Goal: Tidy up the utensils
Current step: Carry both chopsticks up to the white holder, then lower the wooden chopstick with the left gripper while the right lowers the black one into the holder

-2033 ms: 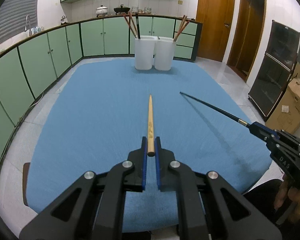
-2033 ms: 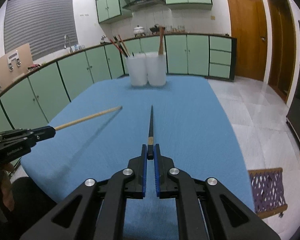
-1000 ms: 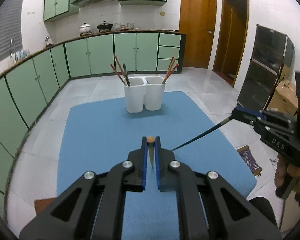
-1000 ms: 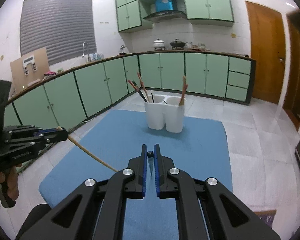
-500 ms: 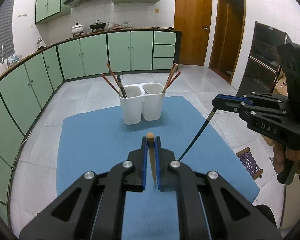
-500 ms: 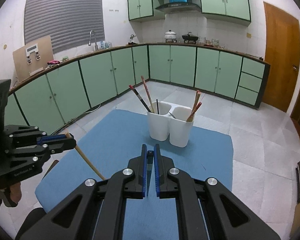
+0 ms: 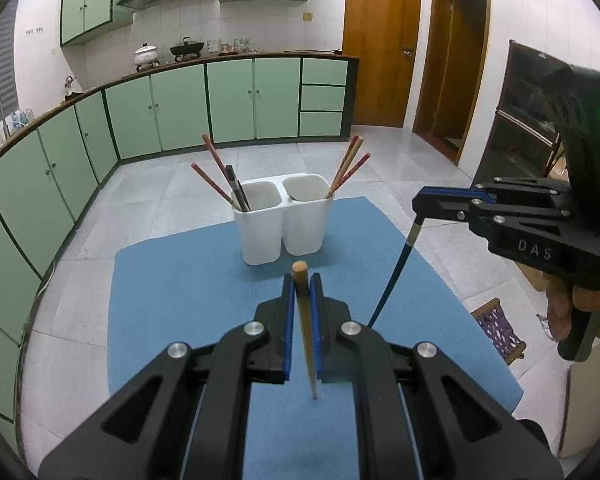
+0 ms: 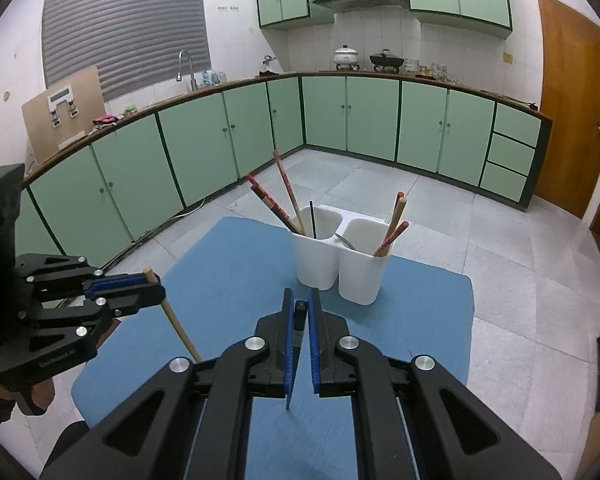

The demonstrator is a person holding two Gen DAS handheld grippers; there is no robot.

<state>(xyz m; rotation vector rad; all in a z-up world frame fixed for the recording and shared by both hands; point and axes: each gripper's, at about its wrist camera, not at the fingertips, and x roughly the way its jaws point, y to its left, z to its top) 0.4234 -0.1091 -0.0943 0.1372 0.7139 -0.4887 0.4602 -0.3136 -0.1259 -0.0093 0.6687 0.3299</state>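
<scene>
Chopsticks hang tip-down, wooden one (image 7: 305,320) pinched in left tool (image 7: 300,308), black one (image 8: 299,316) in right tool (image 8: 299,320); keep each upright, lower into holder (image 7: 284,216) ahead.

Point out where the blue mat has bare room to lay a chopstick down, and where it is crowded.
The blue mat is bare on the near side of the white two-cup holder, and along its left and right edges. The crowding is inside the holder: chopsticks fan out of its left cup and its right cup, so entry from above is tighter there.
</scene>
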